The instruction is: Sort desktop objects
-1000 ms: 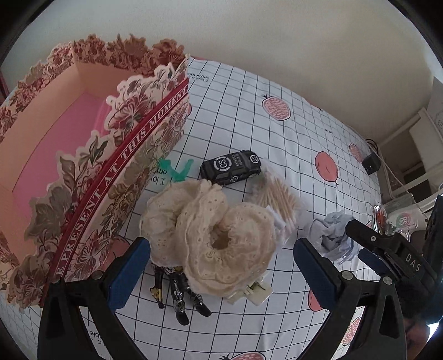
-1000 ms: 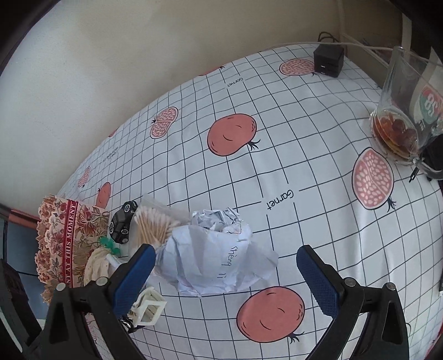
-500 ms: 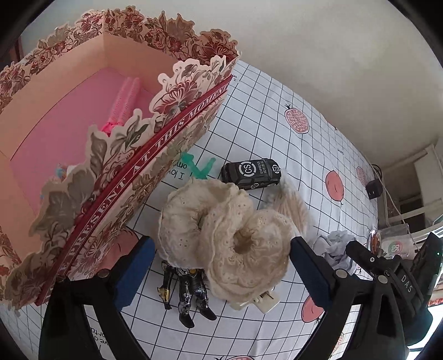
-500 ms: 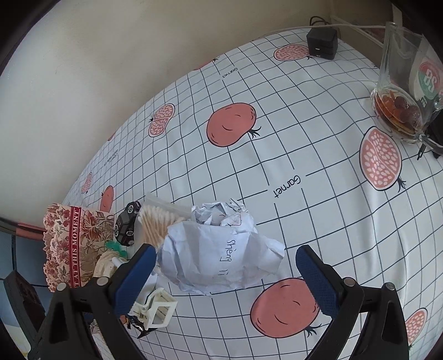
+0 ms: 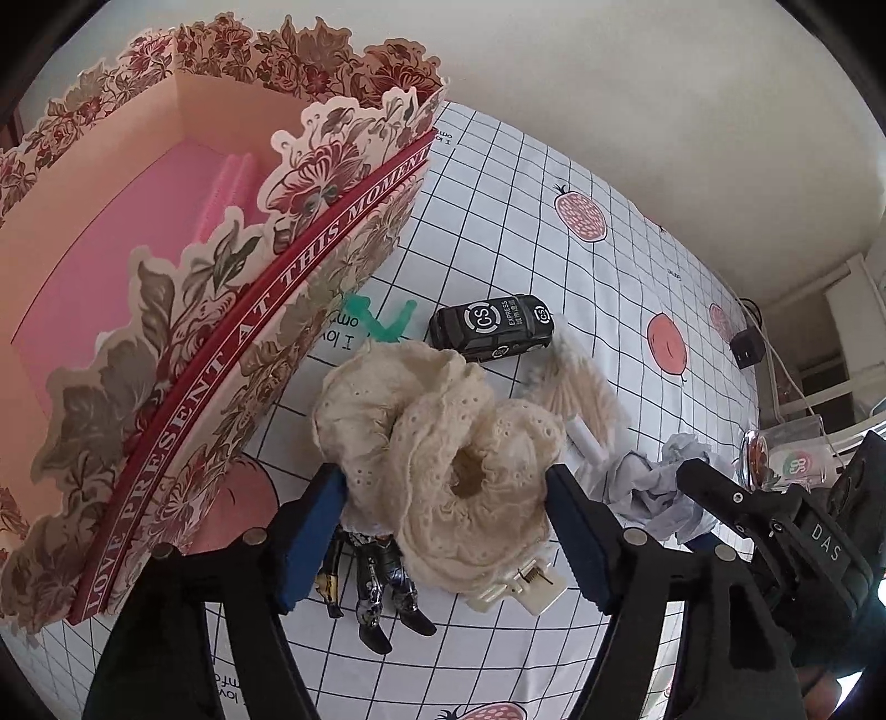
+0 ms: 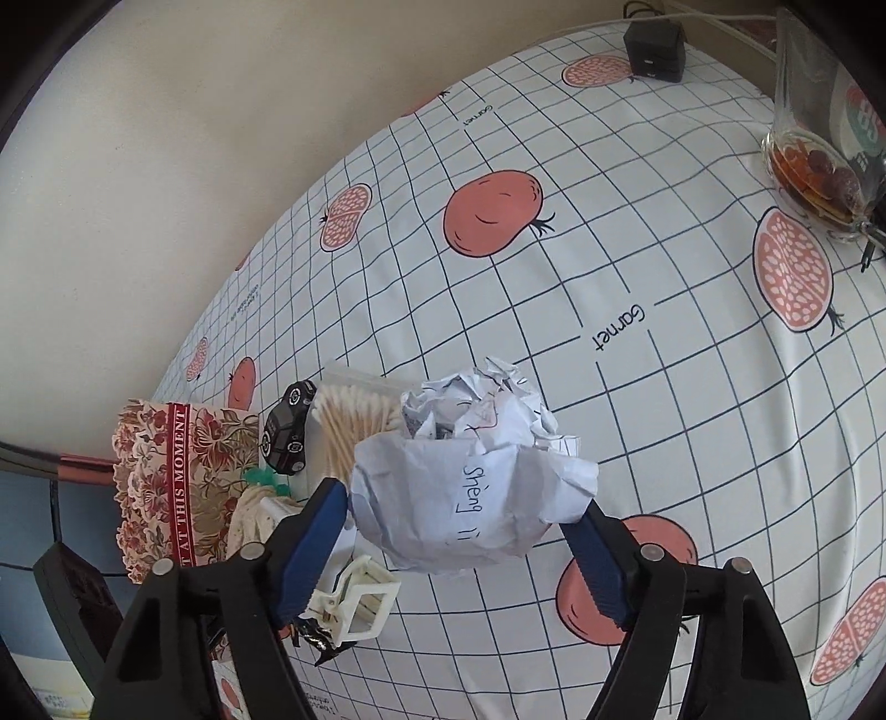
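Cream lace scrunchie (image 5: 443, 459) sits on the tablecloth (image 6: 554, 310) between the blue pads of the left gripper (image 5: 446, 531), jaws closing, both pads touching its frilled edges. Crumpled paper ball (image 6: 470, 498) with handwriting sits between the pads of the right gripper (image 6: 465, 559), jaws closing too; left pad touches the paper, right pad at its edge. Under the scrunchie's near side: a small dark toy figure (image 5: 376, 587) lying flat and a white plastic clip (image 5: 526, 587). Just beyond the scrunchie, a black toy car (image 5: 490, 327), with a green plastic piece (image 5: 382, 321) to its left and a bundle of cotton swabs (image 5: 576, 393) to its right, between scrunchie and paper. Floral gift box (image 5: 232, 310) with a red band stands open at the left, close to the scrunchie; pink inside, a pink ribbed item (image 5: 221, 188) lying in it. Far right on the cloth, well apart: a glass mug (image 6: 819, 138) holding brown liquid and fruit, and a black adapter (image 6: 653, 50) with cable near the wall. Cloth is white grid with pomegranate print.
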A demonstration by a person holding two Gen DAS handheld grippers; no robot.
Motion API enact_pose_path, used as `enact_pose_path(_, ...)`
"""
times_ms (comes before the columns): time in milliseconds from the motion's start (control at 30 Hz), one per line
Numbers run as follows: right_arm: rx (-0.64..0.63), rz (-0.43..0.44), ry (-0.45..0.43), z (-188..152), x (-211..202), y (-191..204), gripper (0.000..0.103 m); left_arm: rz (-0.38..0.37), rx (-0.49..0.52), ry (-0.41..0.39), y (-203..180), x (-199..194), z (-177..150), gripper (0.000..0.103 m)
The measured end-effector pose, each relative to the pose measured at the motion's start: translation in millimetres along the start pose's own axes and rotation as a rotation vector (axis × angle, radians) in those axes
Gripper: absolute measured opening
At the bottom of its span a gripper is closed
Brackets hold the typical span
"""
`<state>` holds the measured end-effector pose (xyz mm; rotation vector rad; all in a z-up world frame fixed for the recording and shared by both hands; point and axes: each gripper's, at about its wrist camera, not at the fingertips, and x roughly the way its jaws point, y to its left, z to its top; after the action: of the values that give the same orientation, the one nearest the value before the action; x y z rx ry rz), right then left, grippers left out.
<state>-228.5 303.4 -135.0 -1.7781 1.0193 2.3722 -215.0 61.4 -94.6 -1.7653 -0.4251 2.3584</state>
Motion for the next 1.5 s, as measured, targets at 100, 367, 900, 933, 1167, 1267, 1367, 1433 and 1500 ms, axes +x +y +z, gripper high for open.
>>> enact_pose_path(100, -0.007, -0.009, -0.014, -1, -2, 2, 0.079, 0.001, 0.012, 0.0, -1, 0, -1, 0.074)
enact_pose_path(367, 0.005, 0.005, -0.041, -2, -8, 6, 0.068, 0.008, 0.029, -0.001, -2, -1, -2, 0.066)
enact_pose_path(900, -0.005, 0.004, -0.058, -4, -20, 15, 0.061, -0.007, 0.026, 0.005, -2, -6, -5, 0.044)
enact_pose_path(933, -0.005, 0.008, -0.06, -4, -21, 16, 0.061, -0.007, 0.025, 0.006, -1, -6, -5, 0.042)
enact_pose_path(1167, -0.027, 0.016, -0.076, -6, -31, 25, 0.061, -0.022, 0.019, 0.006, 2, -13, -6, 0.028)
enact_pose_path(1267, -0.03, 0.02, -0.08, -7, -34, 28, 0.061, -0.026, 0.023, 0.005, 1, -16, -7, 0.02)
enact_pose_path(1367, -0.036, 0.023, -0.086, -8, -38, 31, 0.061, -0.029, 0.027, 0.003, 0, -17, -6, 0.016)
enact_pose_path(1433, -0.038, 0.024, -0.089, -8, -39, 32, 0.061, -0.034, 0.028, 0.002, 0, -19, -6, 0.014)
enact_pose_path(1500, -0.037, 0.024, -0.088, -9, -40, 32, 0.061, -0.037, 0.03, 0.0, 1, -20, -7, 0.008)
